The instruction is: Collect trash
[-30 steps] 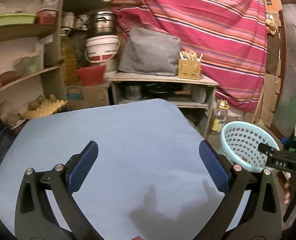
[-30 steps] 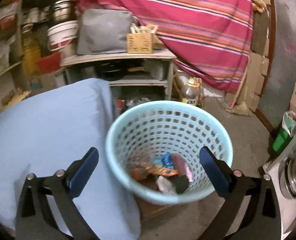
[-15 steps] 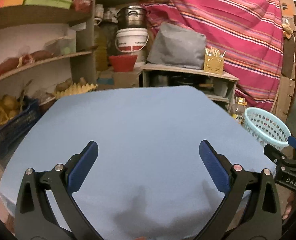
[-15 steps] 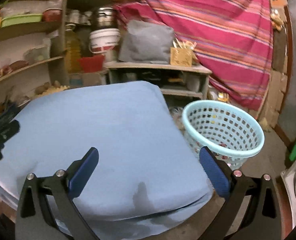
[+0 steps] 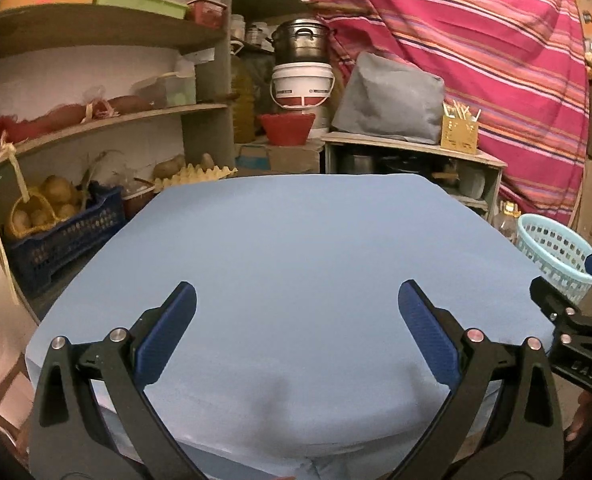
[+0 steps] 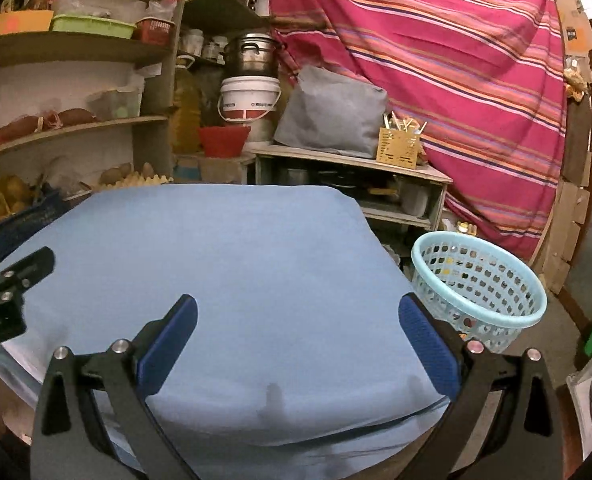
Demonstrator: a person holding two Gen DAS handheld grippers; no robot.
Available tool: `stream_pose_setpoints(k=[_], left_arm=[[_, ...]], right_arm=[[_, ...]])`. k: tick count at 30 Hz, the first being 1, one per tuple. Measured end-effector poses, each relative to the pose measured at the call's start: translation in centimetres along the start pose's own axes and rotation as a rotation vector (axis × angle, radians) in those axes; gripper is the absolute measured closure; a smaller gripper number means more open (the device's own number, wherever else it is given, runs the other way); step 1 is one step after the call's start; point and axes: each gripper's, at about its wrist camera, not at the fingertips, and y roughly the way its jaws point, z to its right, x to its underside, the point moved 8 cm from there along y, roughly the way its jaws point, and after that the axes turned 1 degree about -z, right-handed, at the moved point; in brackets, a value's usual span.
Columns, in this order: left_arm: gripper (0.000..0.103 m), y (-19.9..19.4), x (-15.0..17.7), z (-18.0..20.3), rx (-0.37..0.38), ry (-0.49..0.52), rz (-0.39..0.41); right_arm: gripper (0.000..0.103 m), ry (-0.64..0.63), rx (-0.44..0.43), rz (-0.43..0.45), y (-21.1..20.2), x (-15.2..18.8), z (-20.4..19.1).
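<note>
I hold my left hand-held gripper (image 5: 296, 332) over the near half of the bench (image 5: 296, 248), its blue pads spread wide with nothing between them. My right hand-held gripper (image 6: 296, 336) hangs the same way, jaws apart and empty, over the bench's near right corner.

No trash shows anywhere on the blue cloth in either view. The trash basket (image 6: 477, 288) stands on the floor off the bench's right side, at about two o'clock from my right hand-held gripper and three o'clock from the left one. Through its holes I can make out only a few small coloured bits, too small to name.

As I judge it, the collecting on this surface is done or nearly so, and the risk lies in what I do from here. The basket looks light and sits just beside the bench corner; a careless swing of my right hand-held gripper toward it could clip the rim and tip it over. My two hand-held grippers are also near each other, so crossing paths could knock them together. The cloth overhangs the near edge, and a pad dragged low could snag it.
</note>
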Motion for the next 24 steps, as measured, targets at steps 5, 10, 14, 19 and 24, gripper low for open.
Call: stream_pose_setpoints(k=[5,10,14,19,24], left_arm=[[0.005,0.0,-0.2,-0.1,-0.015,0.003,0.031],[0.005,0.8,-0.1,0.4,0.021,-0.003,0.007],[0.005,1.0,0.1,1.1,0.034,0.001,0.0],[0.005,1.0,0.2,1.9,0.044,0.02,0.002],[0.005,1.0,0.3,2.2,0.05,0.032,0.007]], right_arm=[[0.005,-0.032,0.026,0.002,0.1,0.1,-0.5],[0.005,-0.009,0.027,0.005,0.0,-0.1,-0.1],[0.005,0.0,0.034,0.0,0.1,-0.1,0.5],[0.005,-0.002,0.024,-0.012,0.3,0.1,0.4],[0.005,-0.001,0.024,-0.013,0.3,0.1,0.3]])
